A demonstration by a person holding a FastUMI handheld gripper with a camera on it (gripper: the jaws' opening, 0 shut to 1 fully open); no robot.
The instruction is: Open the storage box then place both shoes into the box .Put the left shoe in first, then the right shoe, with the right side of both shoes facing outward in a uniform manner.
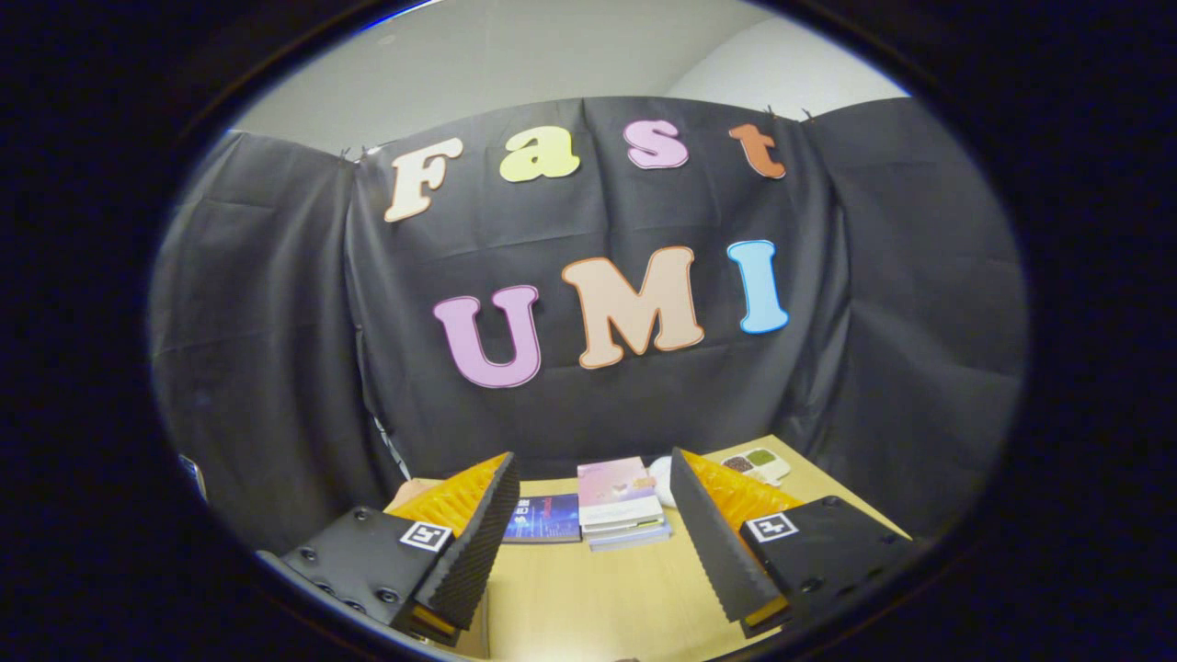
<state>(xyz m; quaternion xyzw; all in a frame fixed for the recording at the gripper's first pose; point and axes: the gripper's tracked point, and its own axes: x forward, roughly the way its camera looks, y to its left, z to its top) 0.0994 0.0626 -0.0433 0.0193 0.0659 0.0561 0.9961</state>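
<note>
Spread wide and empty, tool (593,478) hangs over wooden table (588,598); books (621,504) lie by the black-cloth wall (276,349).

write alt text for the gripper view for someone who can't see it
The gripper is held open above a light wooden table, its jaws spread apart with nothing between them. Beyond them, a small stack of books and a dark blue book lie near the table's far edge, against the booth's black cloth wall.

The claw (588,524) stands open, with ribbed pads, screwed mounts and square markers.
</note>
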